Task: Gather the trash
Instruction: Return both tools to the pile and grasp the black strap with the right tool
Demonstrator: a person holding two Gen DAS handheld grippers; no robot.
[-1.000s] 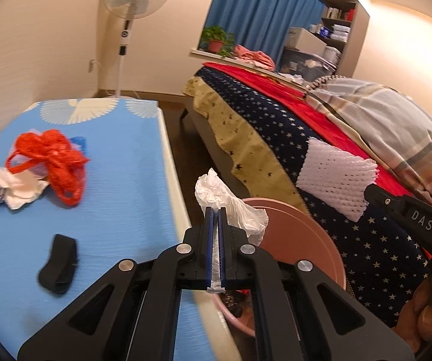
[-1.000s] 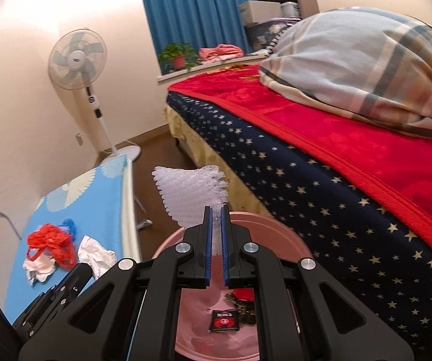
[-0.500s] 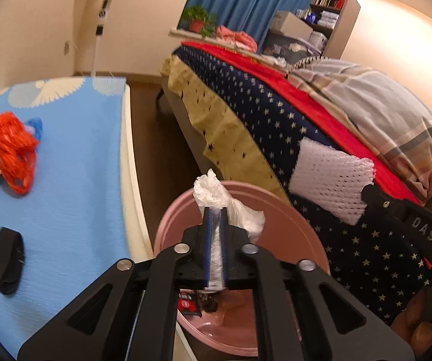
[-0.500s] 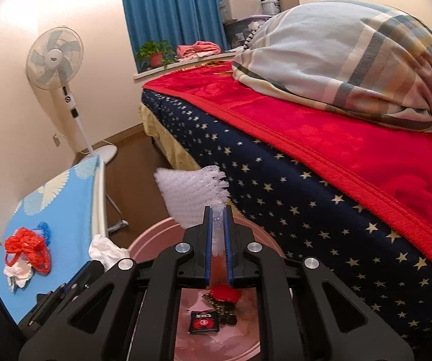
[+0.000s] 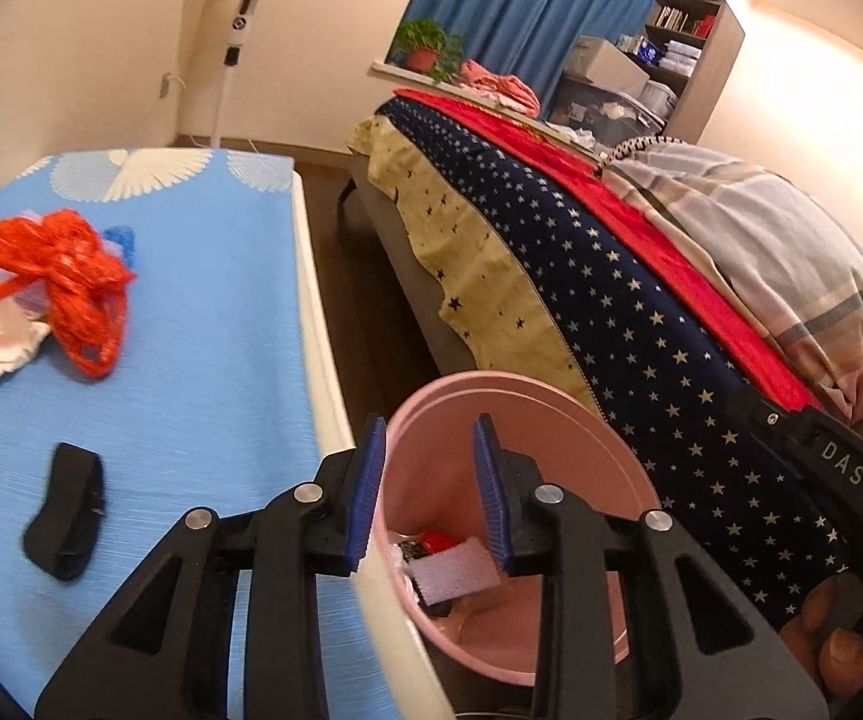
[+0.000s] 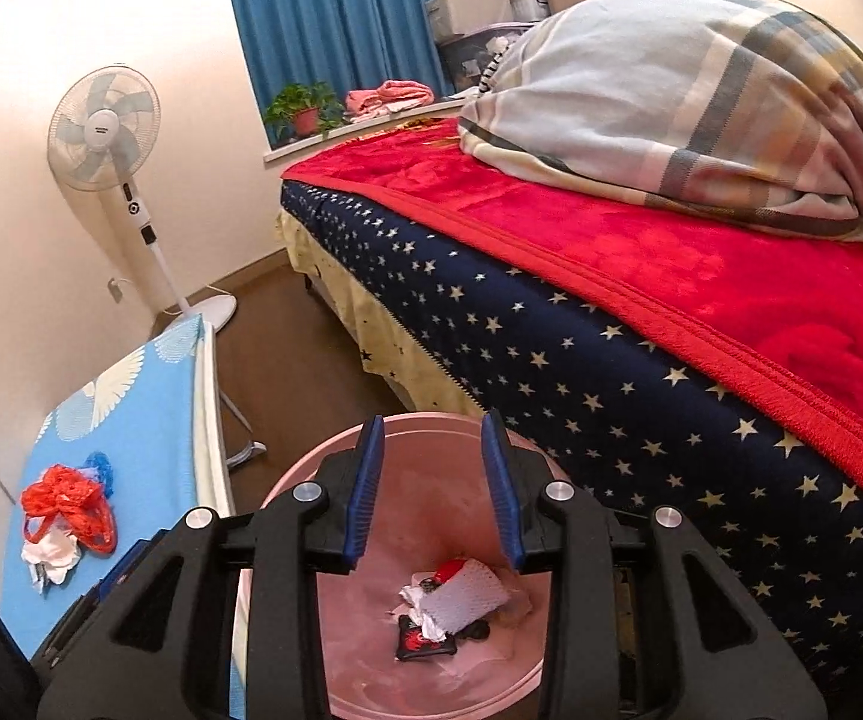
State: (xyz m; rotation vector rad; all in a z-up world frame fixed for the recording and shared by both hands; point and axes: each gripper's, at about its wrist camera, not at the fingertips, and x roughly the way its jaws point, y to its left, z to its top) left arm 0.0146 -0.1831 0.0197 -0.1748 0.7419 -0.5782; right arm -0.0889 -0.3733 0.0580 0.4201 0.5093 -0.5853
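Right view only: white foam net (image 6: pixel 466 599) on trash in pink bin (image 6: pixel 431 681), below right gripper (image 6: pixel 431 483). Left view only: black strap (image 5: pixel 65 510) left of left gripper (image 5: pixel 428 492). Both tilted down over bin, jaws opening, empty.

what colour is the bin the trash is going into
Pink. The bin shows best in the right wrist view.

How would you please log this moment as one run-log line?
left gripper: opening, empty | right gripper: opening, empty | white foam net: in round pink plastic bin | red mesh bag: on blue table
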